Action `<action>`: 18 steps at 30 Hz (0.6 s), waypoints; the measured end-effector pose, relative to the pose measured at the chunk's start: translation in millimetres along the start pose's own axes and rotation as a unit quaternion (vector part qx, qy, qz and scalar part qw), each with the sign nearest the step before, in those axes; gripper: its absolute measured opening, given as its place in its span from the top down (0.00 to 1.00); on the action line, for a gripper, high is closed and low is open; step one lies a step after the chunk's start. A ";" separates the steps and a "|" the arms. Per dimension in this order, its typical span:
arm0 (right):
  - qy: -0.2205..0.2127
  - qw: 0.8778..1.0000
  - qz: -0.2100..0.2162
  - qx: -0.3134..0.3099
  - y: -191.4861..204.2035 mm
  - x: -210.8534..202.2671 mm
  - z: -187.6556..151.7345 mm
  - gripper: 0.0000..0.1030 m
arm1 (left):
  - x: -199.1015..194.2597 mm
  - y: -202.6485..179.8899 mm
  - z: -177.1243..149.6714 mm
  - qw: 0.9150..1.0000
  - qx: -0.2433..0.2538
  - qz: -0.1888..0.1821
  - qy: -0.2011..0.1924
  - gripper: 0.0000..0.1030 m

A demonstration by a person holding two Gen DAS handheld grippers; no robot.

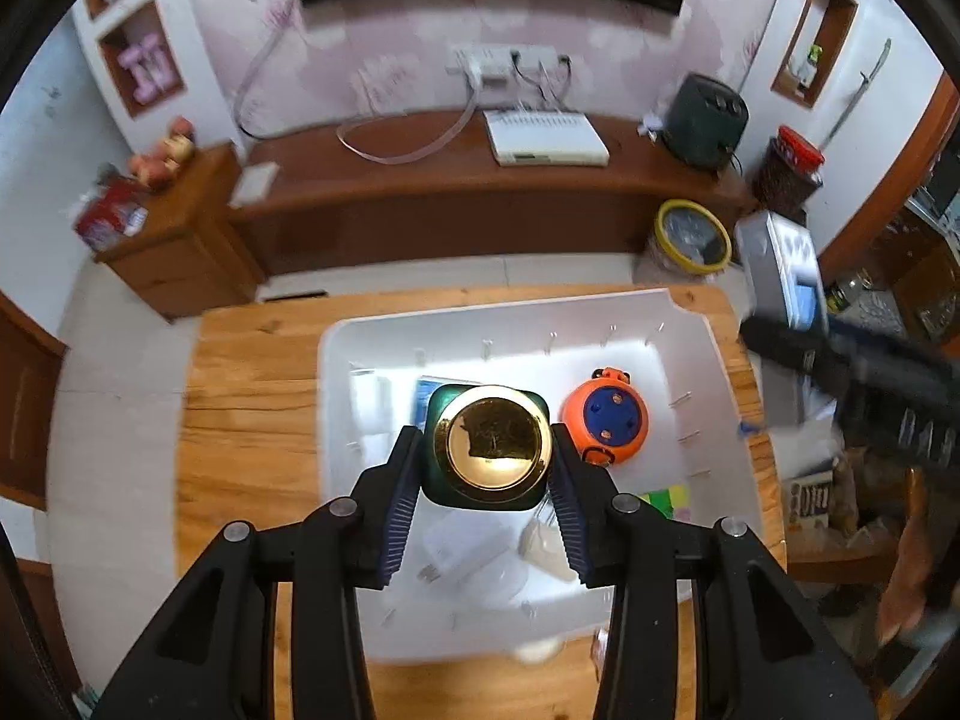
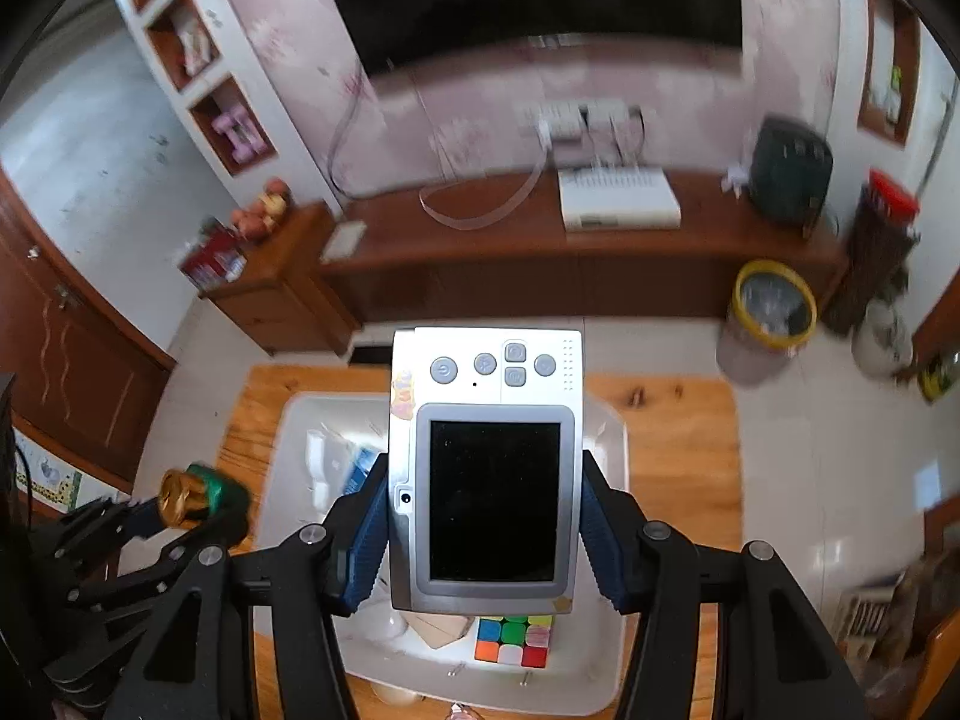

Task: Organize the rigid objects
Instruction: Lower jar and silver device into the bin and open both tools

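Observation:
My left gripper (image 1: pixel 486 438) is shut on a green jar with a gold lid (image 1: pixel 492 444), held above a white tray (image 1: pixel 510 324) on a wooden table (image 1: pixel 252 420). An orange round toy with a blue face (image 1: pixel 606 420) lies in the tray, beside white and blue items. My right gripper (image 2: pixel 485 462) is shut on a silver handheld device with a dark screen (image 2: pixel 492 498), also held over the tray (image 2: pixel 288 420). A colour cube (image 2: pixel 513 639) rests in the tray near its front edge. The left gripper (image 2: pixel 180 510) with the jar (image 2: pixel 192 495) shows at left in the right wrist view.
Beyond the table stands a long brown TV cabinet (image 1: pixel 420 198) with a white box (image 1: pixel 546 138) and a dark appliance (image 1: pixel 708 120). A yellow-rimmed bin (image 1: pixel 693 234) sits on the floor at right, a small wooden cabinet (image 1: pixel 180 240) at left.

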State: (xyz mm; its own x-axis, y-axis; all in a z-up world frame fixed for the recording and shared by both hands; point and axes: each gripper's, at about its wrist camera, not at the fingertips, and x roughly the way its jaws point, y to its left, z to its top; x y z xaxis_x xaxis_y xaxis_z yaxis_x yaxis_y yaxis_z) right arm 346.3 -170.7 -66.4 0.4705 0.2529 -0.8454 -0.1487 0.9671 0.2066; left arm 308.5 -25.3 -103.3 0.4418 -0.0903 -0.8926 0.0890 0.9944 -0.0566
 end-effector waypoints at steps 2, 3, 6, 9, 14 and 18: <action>0.022 1.000 -0.006 0.001 -2.4 25.0 -9.6 0.45 | 26.5 1.4 4.6 1.000 0.001 -0.011 0.012 0.57; 0.037 0.999 -0.008 0.000 -4.0 37.8 -15.9 0.45 | 39.6 1.8 7.0 1.000 0.002 -0.015 0.018 0.57; 0.079 0.997 -0.019 -0.007 -7.9 74.5 -38.0 0.45 | 76.6 1.4 10.3 0.999 0.004 -0.024 0.040 0.57; 0.106 0.994 -0.035 -0.008 -12.5 98.1 -52.1 0.45 | 104.8 -2.8 10.8 0.998 0.006 -0.035 0.061 0.57; 0.130 0.990 -0.055 0.000 -19.0 122.5 -64.3 0.44 | 137.2 -13.5 6.9 0.995 0.016 -0.049 0.087 0.57; 0.140 0.988 -0.063 -0.001 -20.3 131.9 -66.6 0.44 | 152.5 -12.5 5.8 0.993 0.015 -0.057 0.104 0.56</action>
State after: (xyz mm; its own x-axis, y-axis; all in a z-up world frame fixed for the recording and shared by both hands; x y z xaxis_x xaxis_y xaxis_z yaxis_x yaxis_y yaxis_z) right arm 353.5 -158.9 -214.9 0.2260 0.1135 -0.9675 -0.1057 0.9902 0.0915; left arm 380.0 -51.9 -236.1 0.2341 -0.1851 -0.9544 0.1551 0.9762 -0.1513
